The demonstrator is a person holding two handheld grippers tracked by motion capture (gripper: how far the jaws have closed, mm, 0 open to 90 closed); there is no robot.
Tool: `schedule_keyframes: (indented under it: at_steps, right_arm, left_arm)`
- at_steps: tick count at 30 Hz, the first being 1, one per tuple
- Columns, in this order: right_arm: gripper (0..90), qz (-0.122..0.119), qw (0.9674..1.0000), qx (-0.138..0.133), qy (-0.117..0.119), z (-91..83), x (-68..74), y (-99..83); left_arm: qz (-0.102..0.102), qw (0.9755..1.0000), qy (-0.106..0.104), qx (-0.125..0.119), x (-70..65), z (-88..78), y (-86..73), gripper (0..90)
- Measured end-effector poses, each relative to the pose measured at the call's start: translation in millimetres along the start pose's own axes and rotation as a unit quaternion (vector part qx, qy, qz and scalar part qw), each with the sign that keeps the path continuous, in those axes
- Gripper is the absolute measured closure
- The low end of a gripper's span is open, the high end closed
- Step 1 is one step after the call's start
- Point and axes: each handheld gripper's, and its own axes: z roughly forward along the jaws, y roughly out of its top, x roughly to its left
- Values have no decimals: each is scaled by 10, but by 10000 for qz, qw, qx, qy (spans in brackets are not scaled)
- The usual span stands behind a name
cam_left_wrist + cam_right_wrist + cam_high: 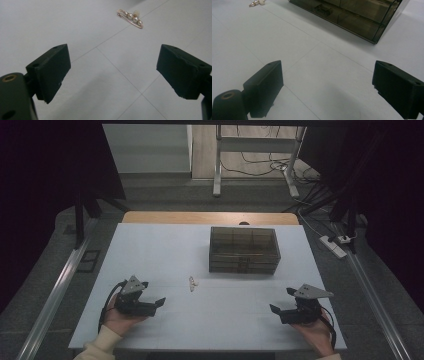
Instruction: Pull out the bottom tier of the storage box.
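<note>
Left gripper (pixel 151 295): jaws spread wide, nothing between them, held just above the near left part of the table (pixel 150 245). In the left gripper view (pixel 112 75) the two black jaws frame bare white surface.

Right gripper (pixel 283 301): jaws likewise spread, empty, held at the near right of the table. In the right gripper view (pixel 325 87) bare table lies between the jaws.

Pearl pin (pixel 192 283): a small gold safety-pin brooch set with a row of pearls, lying flat on the table near its middle, apart from both grippers. In the left gripper view the pin (pixel 130 18) lies ahead of the jaws and a little to their right side, its long axis slanting across the line of approach. In the right gripper view it sits at the far left corner (pixel 257 3), well off that gripper's line.

Relation governing the next move: the pin lies to the right of and slightly beyond the left gripper, which looks the nearer of the two; the right gripper is well apart from it.

Box (pixel 244 249): a smoky see-through case with inner compartments and a front clasp, lid down, standing beyond and to the right of the pin. The right gripper view shows its front wall (pixel 352 15) ahead of those jaws.
</note>
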Motion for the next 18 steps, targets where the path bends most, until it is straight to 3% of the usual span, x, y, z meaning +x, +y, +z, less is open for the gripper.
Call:
schedule_keyframes:
  at_steps: [6, 18]
  right_arm:
    - [97, 60, 10000, 5, -25, -5, -12, -9]
    - [113, 112, 9999, -71, -73, -16, 19, 2]
  left_arm:
    - [-75, 10000, 44, 38, 37, 28, -16, 115]
    - [-8, 10000, 12, -10, 26, 32, -12, 116]
